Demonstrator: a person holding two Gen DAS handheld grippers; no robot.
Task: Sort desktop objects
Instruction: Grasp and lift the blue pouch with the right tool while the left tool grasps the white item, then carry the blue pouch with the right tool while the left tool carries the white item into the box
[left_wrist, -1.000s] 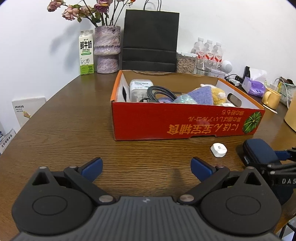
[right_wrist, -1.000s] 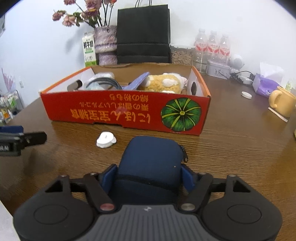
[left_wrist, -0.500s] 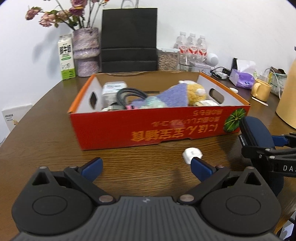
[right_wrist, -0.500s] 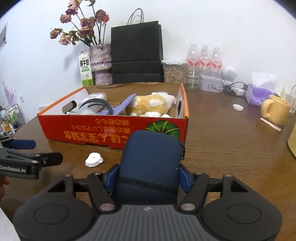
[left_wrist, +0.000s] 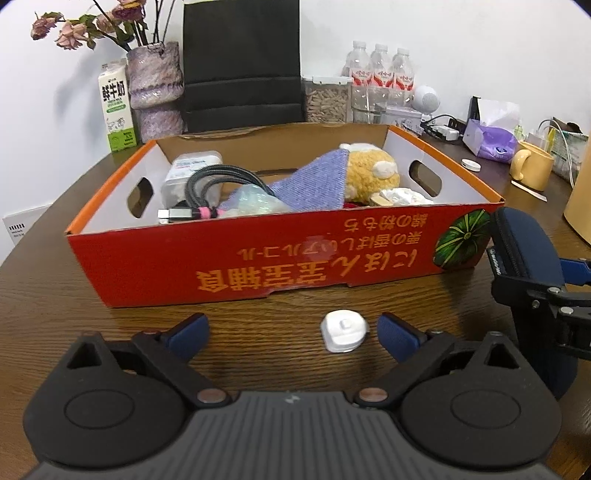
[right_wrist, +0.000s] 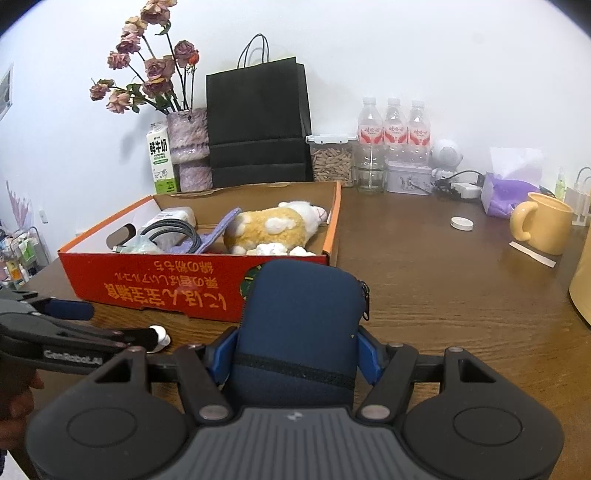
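two grippers at the red box, one loaded and one closing on air

we hold the navy zip case (right_wrist: 301, 325) in our right gripper (right_wrist: 295, 356), its blue pads pressed against both sides of the case. the case sits raised in front of the near right corner of the red cardboard box (right_wrist: 177, 284), covering part of the pumpkin print on the box's front wall. in the left wrist view the same case (left_wrist: 524, 251) shows just right of that corner.

our left gripper (left_wrist: 291, 330) points down at the wooden table (left_wrist: 55, 295) in front of the box, jaws wide and closing, with nothing pressed between them. the small white puck (left_wrist: 344, 329) lies on the table just before the box's front wall, between our fingertips and close to the right one, not touched by either pad.

inside the box we see a yellow and white plush toy (left_wrist: 371, 173) toward the right end, a purple cloth (left_wrist: 314, 181) leaning against it, a coiled grey cable (left_wrist: 218, 181) and a white plastic container (left_wrist: 192, 170) toward the left end.

behind the box stand a milk carton (left_wrist: 117, 110), a purple vase (left_wrist: 155, 88) with dried roses and a black paper bag (left_wrist: 242, 62). right of the box, well apart, is a yellow mug (right_wrist: 541, 221).
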